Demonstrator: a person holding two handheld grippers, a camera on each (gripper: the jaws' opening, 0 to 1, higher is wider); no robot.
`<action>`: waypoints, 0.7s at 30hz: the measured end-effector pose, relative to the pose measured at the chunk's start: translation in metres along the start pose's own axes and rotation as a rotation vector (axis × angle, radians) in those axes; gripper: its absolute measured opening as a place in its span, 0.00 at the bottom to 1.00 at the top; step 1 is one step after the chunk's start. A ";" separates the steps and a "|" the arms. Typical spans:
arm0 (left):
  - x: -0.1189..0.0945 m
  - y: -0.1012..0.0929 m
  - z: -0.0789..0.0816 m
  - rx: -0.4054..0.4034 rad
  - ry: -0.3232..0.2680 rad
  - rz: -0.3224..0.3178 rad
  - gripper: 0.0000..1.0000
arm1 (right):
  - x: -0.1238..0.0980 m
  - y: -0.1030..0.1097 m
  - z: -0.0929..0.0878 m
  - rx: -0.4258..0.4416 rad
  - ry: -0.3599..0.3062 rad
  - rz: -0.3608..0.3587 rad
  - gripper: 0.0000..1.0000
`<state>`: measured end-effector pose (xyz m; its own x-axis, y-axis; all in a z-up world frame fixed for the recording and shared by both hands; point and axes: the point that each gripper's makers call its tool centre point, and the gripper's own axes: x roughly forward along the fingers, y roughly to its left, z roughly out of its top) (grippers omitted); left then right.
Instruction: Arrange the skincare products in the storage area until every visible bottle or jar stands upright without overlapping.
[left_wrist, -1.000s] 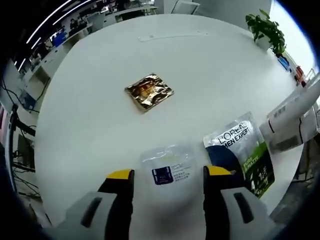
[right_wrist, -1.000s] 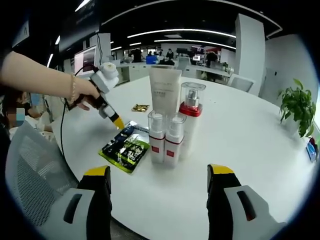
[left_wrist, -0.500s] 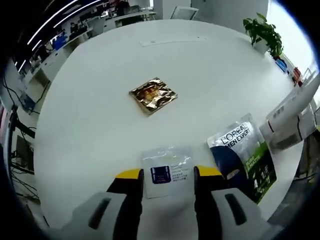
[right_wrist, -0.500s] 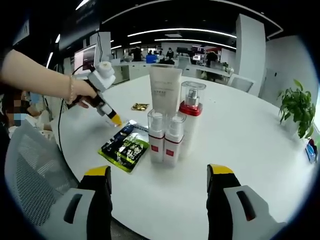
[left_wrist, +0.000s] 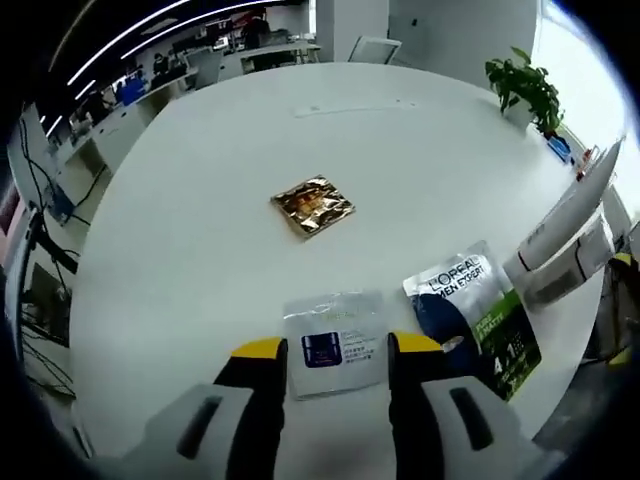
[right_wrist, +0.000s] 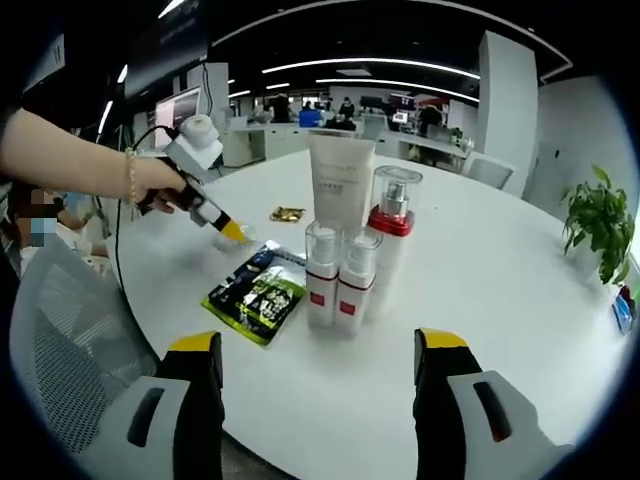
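My left gripper (left_wrist: 336, 346) is shut on a clear sachet with a blue label (left_wrist: 334, 338), held by its near edge. In the right gripper view, a person's hand holds that same left gripper (right_wrist: 232, 231) low over the round white table (right_wrist: 480, 300). A white tube (right_wrist: 340, 180), a tall bottle with a red collar (right_wrist: 392, 240) and two small spray bottles (right_wrist: 320, 275) stand upright in a tight group. A green and black sachet (right_wrist: 255, 295) lies flat beside them. My right gripper (right_wrist: 318, 340) is open in front of the group, holding nothing.
A gold sachet (left_wrist: 313, 205) lies flat mid-table, also visible behind the bottles (right_wrist: 288, 213). The green sachet (left_wrist: 480, 320) lies right of my left jaws, with the white tube (left_wrist: 560, 230) beyond it. A potted plant (right_wrist: 600, 220) stands at the far edge. A mesh chair (right_wrist: 70, 360) is near left.
The left jaws have narrowed from wide open onto the clear sachet, and the left gripper has risen slightly with it. The right gripper stays open and barely shifted.
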<state>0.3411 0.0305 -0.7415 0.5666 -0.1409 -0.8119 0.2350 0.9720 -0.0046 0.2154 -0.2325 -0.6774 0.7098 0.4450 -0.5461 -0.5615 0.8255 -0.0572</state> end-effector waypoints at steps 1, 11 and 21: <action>-0.003 -0.001 0.001 0.001 -0.012 -0.001 0.45 | 0.000 0.001 0.001 -0.005 -0.001 0.002 0.78; -0.037 -0.010 0.001 -0.011 -0.096 -0.037 0.45 | -0.001 0.006 0.007 -0.080 -0.015 0.000 0.78; -0.072 -0.022 0.002 -0.010 -0.192 -0.087 0.45 | -0.008 0.030 0.028 -0.065 -0.070 0.048 0.74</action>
<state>0.2972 0.0187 -0.6817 0.6851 -0.2564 -0.6819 0.2819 0.9564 -0.0764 0.2044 -0.2019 -0.6516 0.7081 0.5083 -0.4900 -0.6201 0.7796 -0.0874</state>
